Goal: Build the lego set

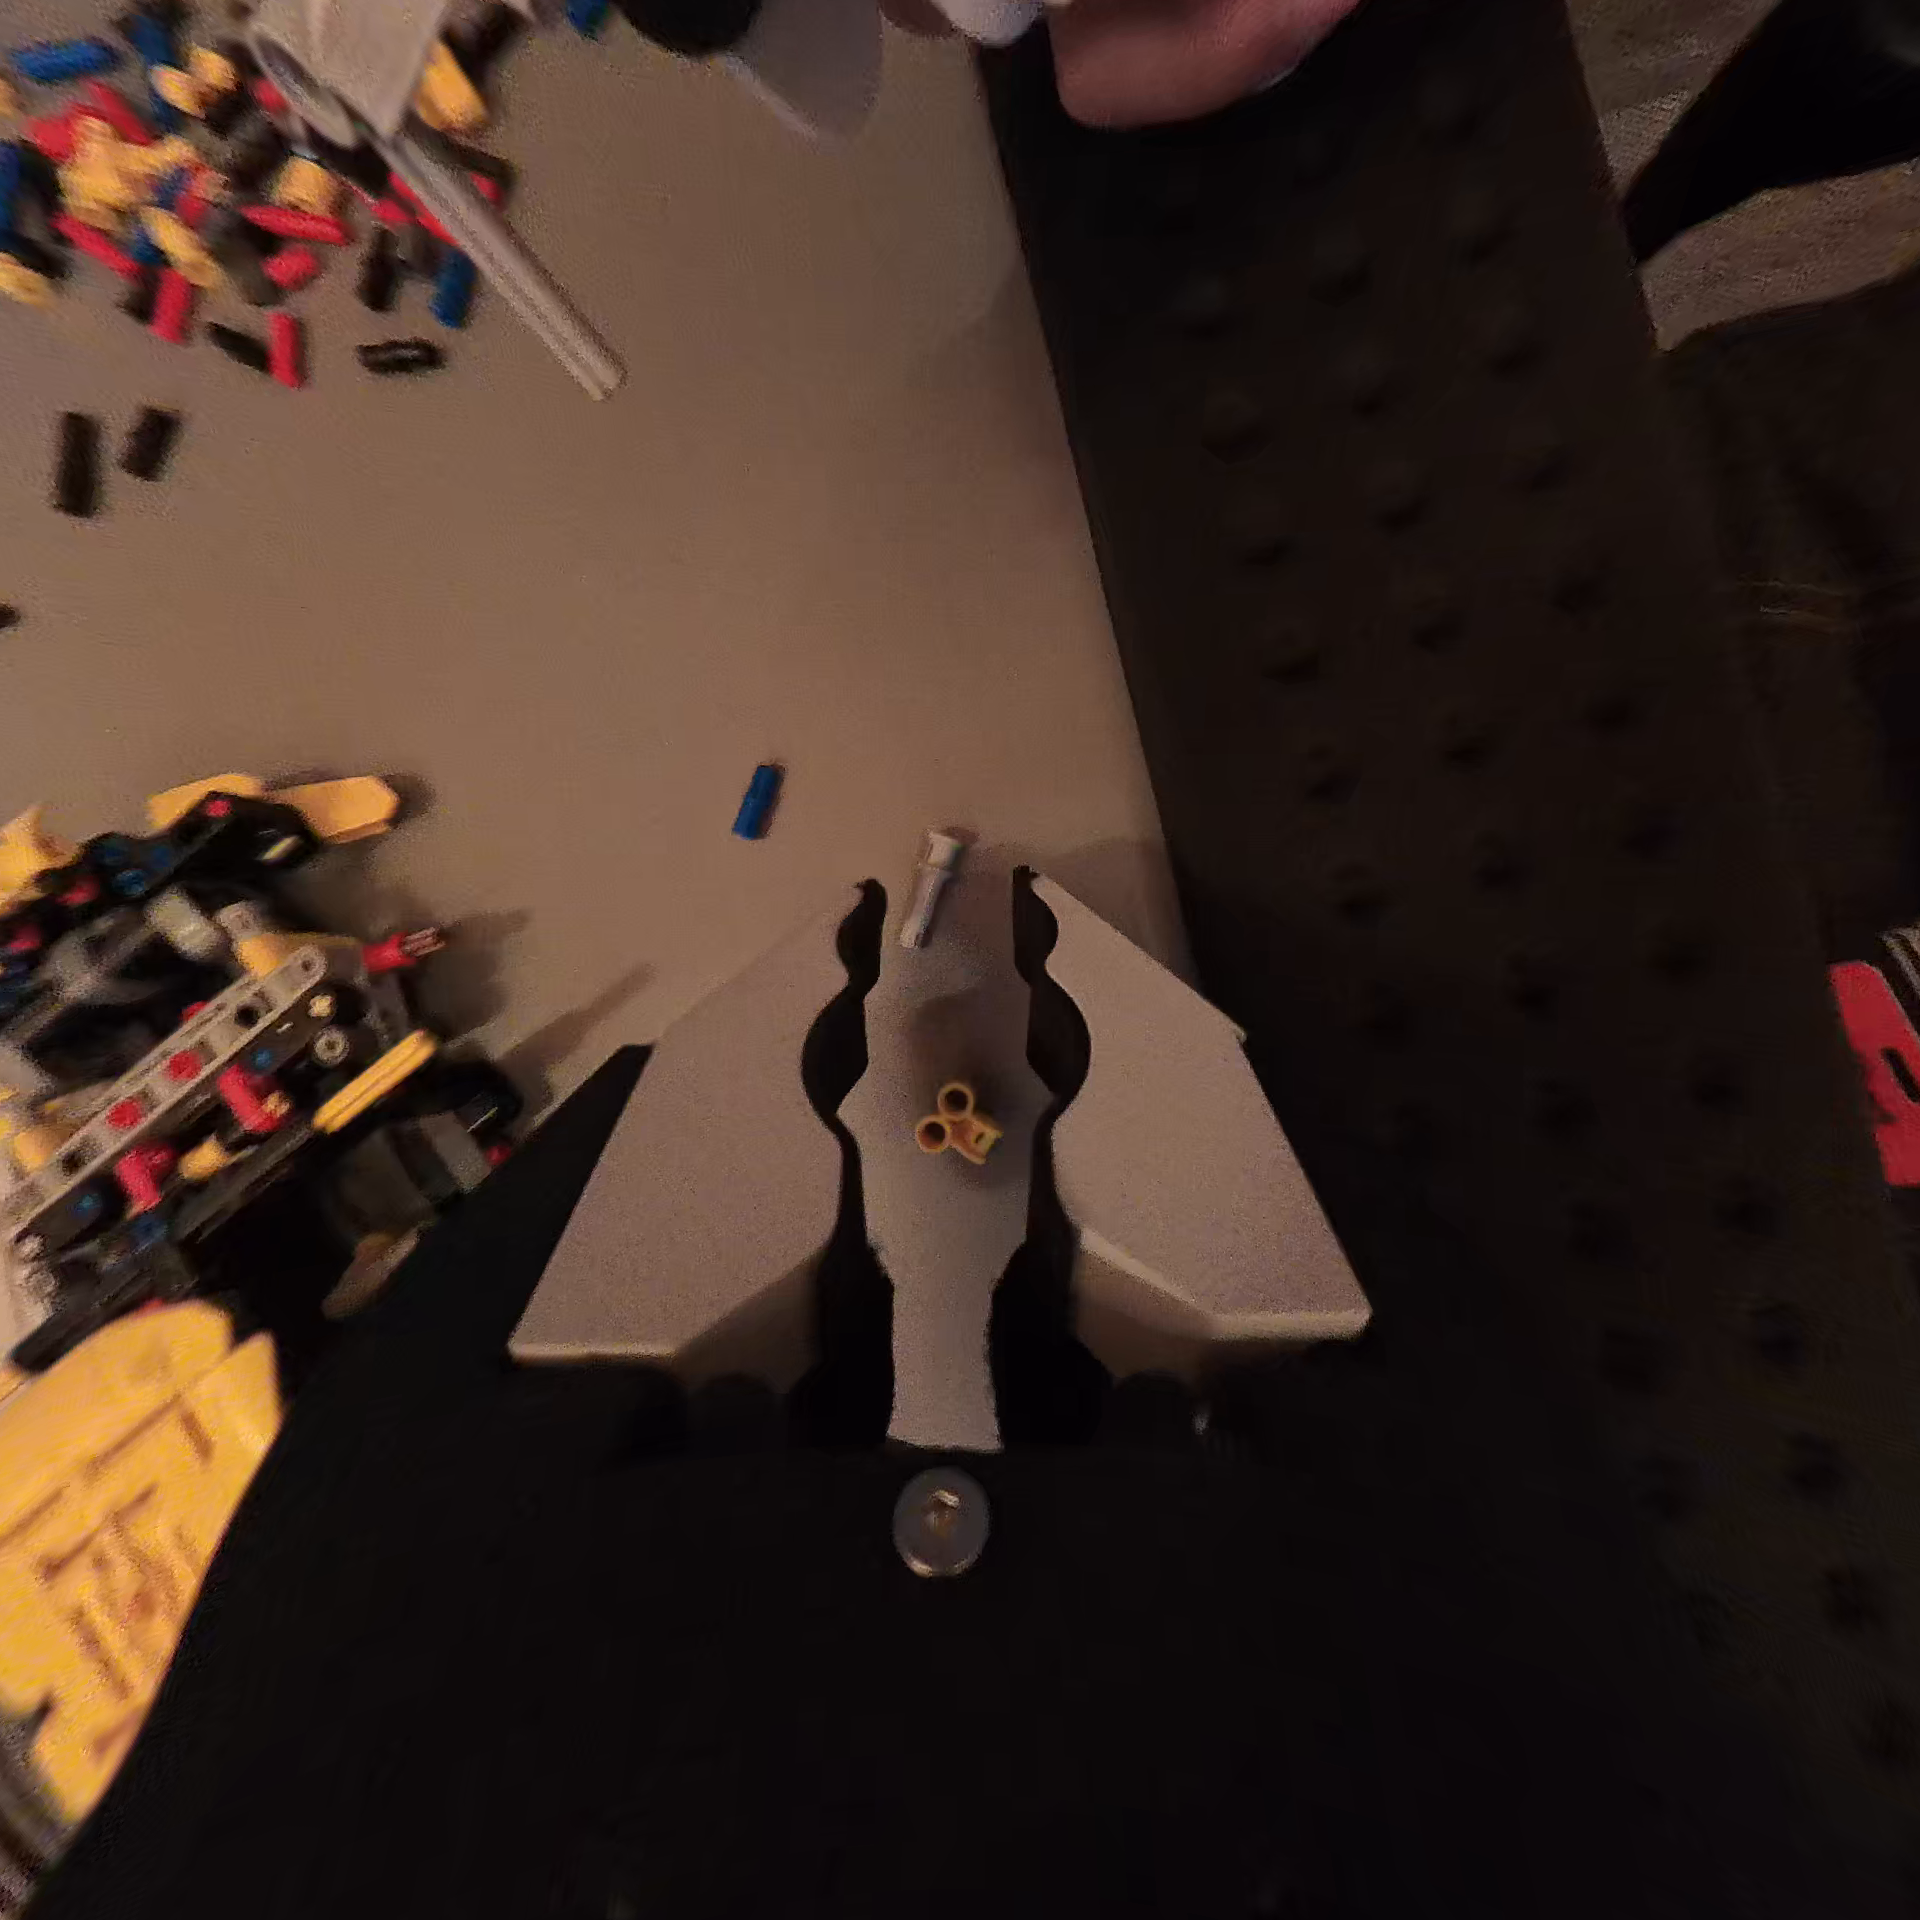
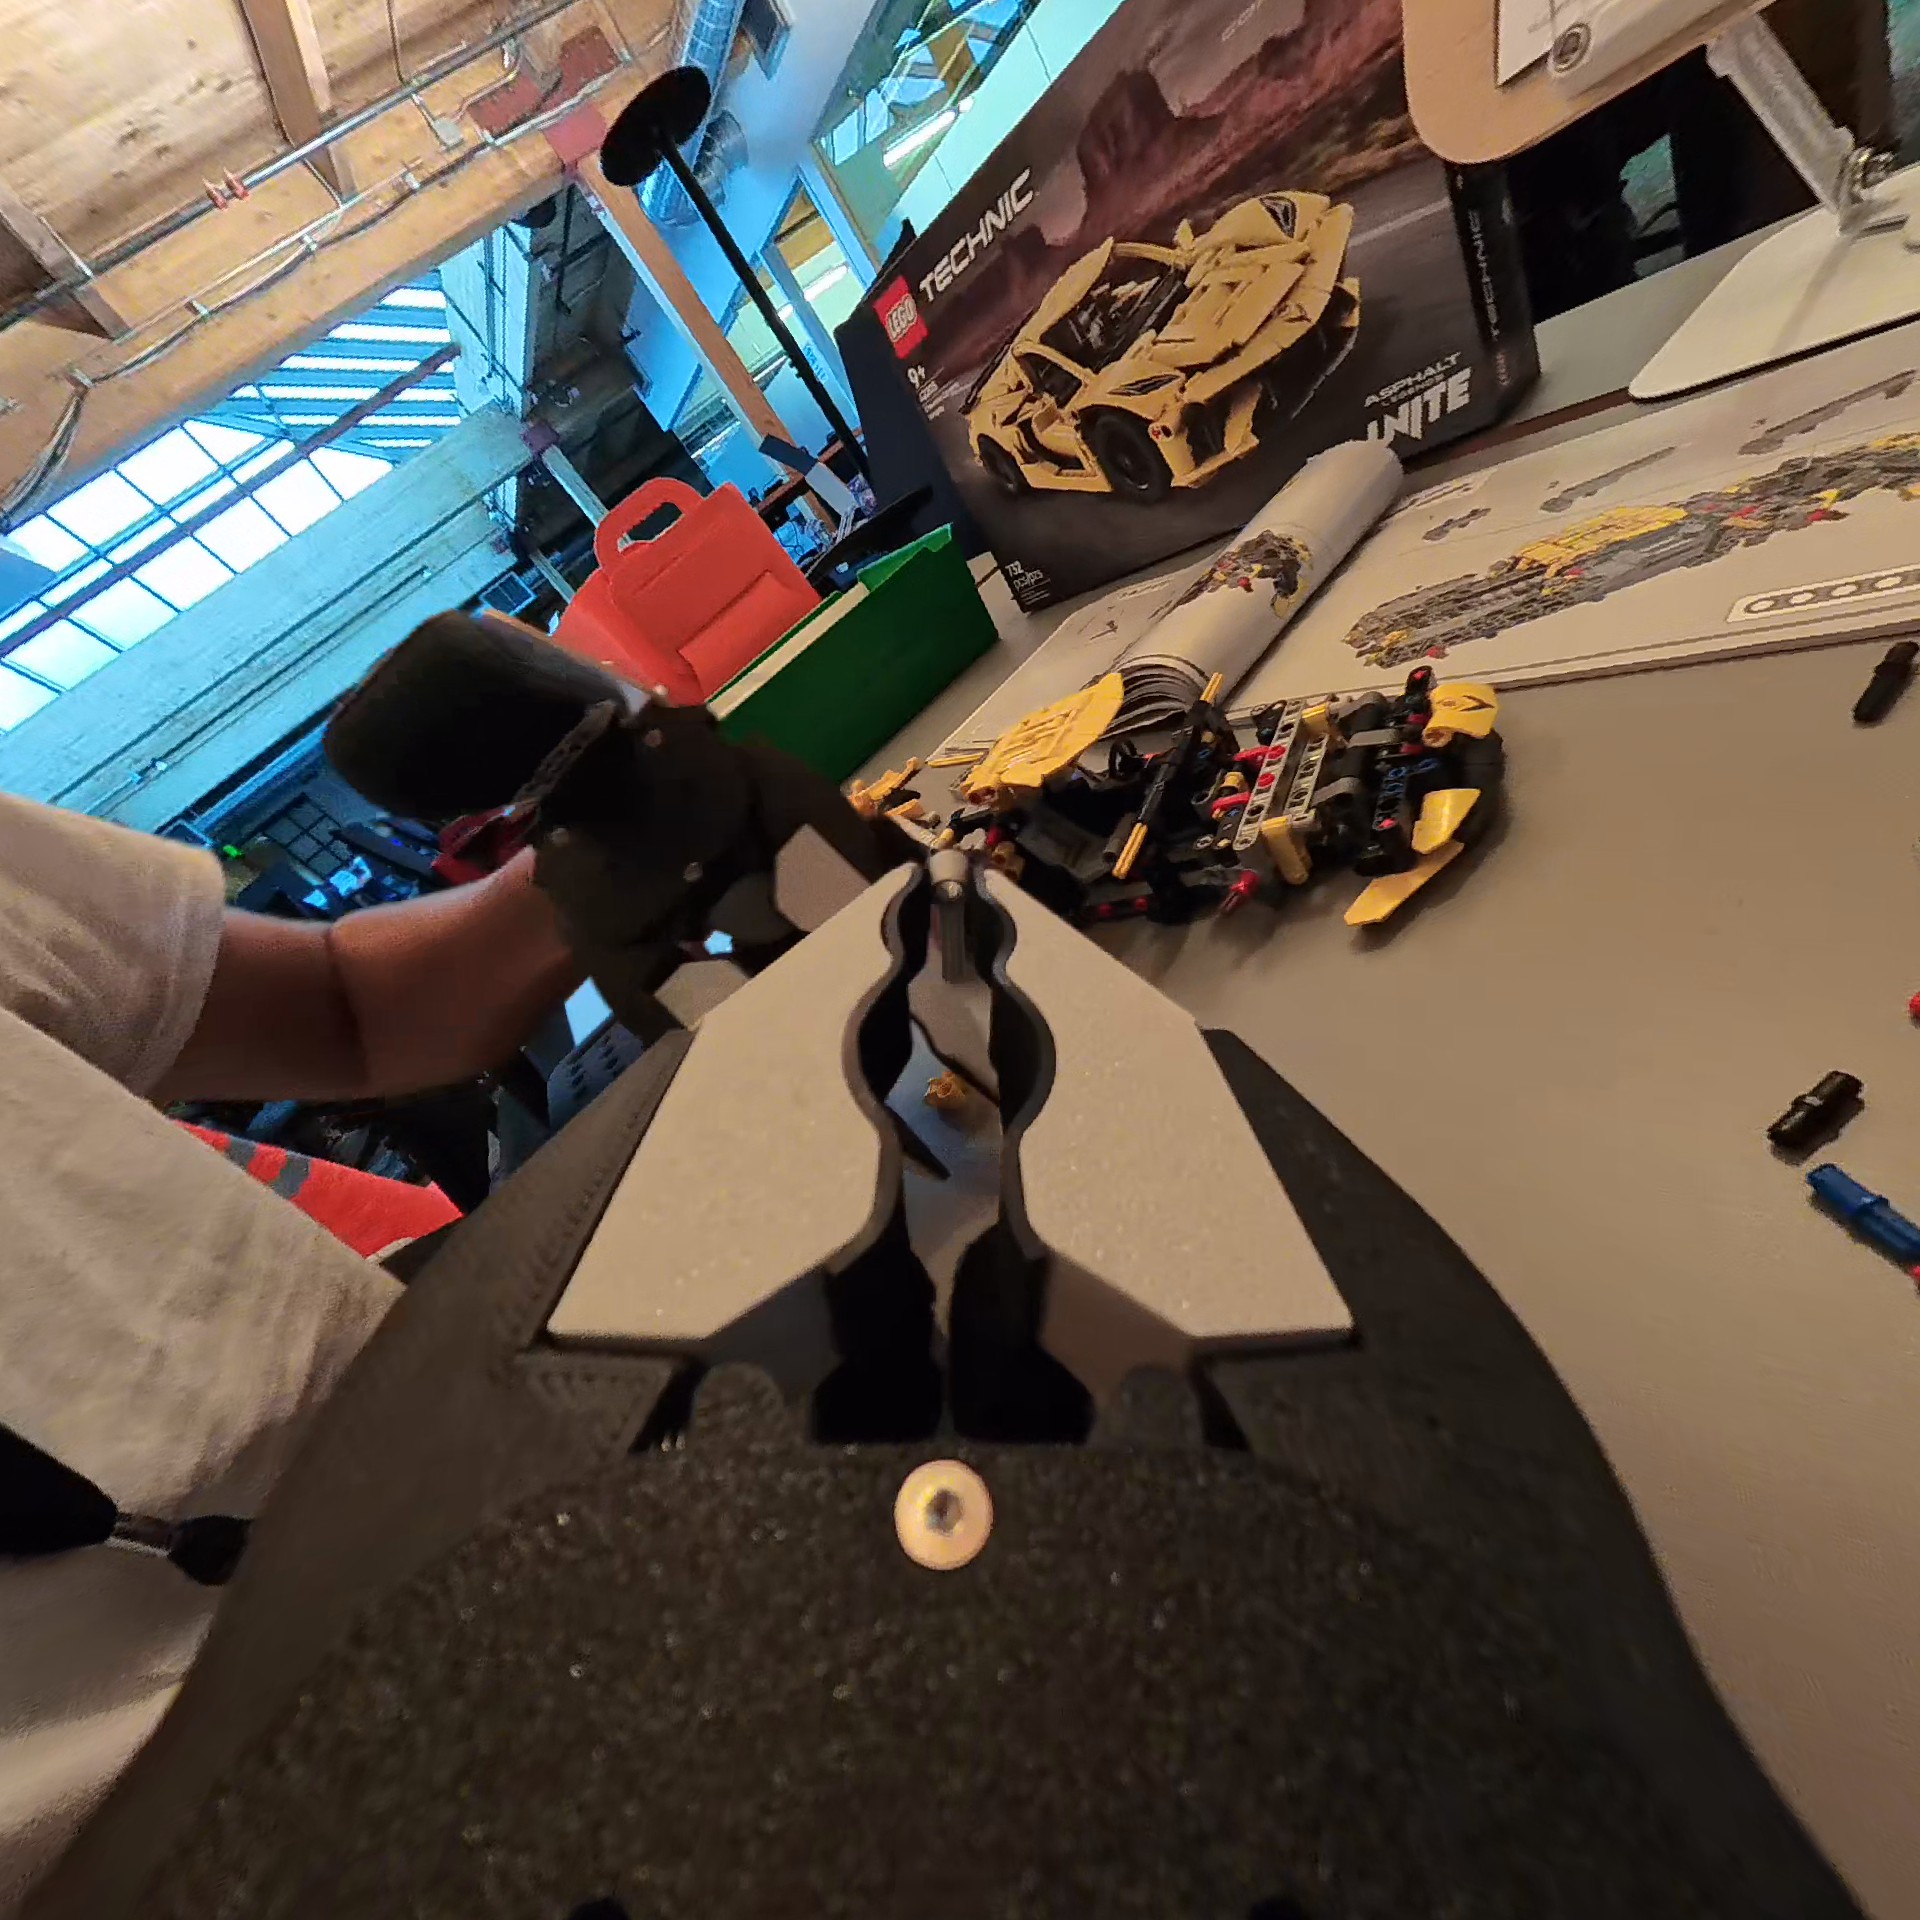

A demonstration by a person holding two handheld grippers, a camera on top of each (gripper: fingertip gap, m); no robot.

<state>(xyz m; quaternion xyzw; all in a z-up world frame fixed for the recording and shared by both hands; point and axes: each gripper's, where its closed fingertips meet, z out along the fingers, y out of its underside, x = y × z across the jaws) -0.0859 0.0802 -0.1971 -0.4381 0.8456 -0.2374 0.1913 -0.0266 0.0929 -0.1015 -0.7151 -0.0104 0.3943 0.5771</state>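
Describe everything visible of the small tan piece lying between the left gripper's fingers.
The tan connector piece looks like matte plastic: two short round tubes side by side, open holes facing up, joined to a small cross-block. It lies flat on the grey table, framed by the open left gripper, touching neither finger. A grey pin lies ahead, apart.

In the left wrist view, the pile of loose pieces at top left is blurred, and the half-built yellow car is cut off by the left edge. The right side is too dark to tell.
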